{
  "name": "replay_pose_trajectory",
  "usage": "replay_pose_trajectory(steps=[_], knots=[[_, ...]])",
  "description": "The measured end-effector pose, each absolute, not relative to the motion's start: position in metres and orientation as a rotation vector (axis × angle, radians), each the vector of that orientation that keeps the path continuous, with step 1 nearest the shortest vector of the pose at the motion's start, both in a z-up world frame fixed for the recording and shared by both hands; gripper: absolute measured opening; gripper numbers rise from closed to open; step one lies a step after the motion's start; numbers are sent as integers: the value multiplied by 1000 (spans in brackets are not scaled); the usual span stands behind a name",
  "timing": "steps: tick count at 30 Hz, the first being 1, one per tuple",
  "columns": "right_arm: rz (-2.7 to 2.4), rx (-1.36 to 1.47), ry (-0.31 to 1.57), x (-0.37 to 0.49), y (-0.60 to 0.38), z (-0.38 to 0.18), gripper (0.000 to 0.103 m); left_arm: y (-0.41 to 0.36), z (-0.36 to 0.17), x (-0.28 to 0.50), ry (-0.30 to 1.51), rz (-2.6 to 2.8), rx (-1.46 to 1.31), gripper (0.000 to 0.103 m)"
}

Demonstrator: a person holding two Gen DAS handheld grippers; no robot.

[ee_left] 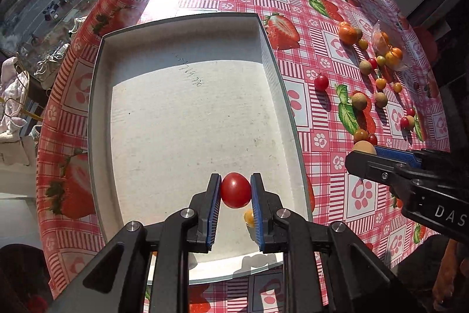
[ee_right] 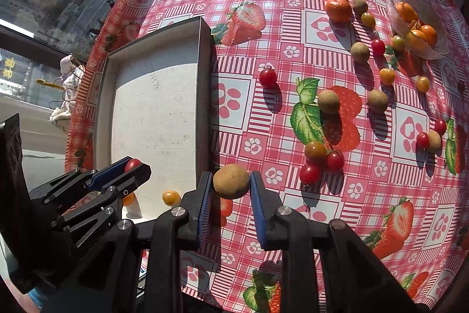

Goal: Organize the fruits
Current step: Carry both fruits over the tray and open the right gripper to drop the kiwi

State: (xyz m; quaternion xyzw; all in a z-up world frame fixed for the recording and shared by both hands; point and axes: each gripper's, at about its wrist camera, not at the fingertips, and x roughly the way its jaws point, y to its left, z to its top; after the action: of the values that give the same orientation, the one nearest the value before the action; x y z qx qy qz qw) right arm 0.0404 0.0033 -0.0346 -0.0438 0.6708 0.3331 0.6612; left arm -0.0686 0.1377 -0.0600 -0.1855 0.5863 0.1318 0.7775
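Observation:
My left gripper is shut on a red cherry tomato and holds it above the near end of a shallow white box. A small yellow-orange fruit lies in the box just behind the right finger. My right gripper is shut on a brown longan, beside the box's right wall. The left gripper with its tomato shows in the right wrist view, and the right gripper in the left wrist view. Loose tomatoes, longans and orange fruits lie scattered on the tablecloth to the right.
A tangerine lies at the far right. A clear plastic bag holds several orange fruits. The strawberry-print tablecloth covers a round table. The table's edge runs left of the box, with a window and street beyond.

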Motion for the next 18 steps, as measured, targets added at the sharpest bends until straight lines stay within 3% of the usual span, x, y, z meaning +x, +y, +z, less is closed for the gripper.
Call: replay_pose_trajectory(steps=[18], knots=[[832, -240, 1577, -1, 90, -70, 28, 187, -104, -92, 1337, 366, -389, 22]])
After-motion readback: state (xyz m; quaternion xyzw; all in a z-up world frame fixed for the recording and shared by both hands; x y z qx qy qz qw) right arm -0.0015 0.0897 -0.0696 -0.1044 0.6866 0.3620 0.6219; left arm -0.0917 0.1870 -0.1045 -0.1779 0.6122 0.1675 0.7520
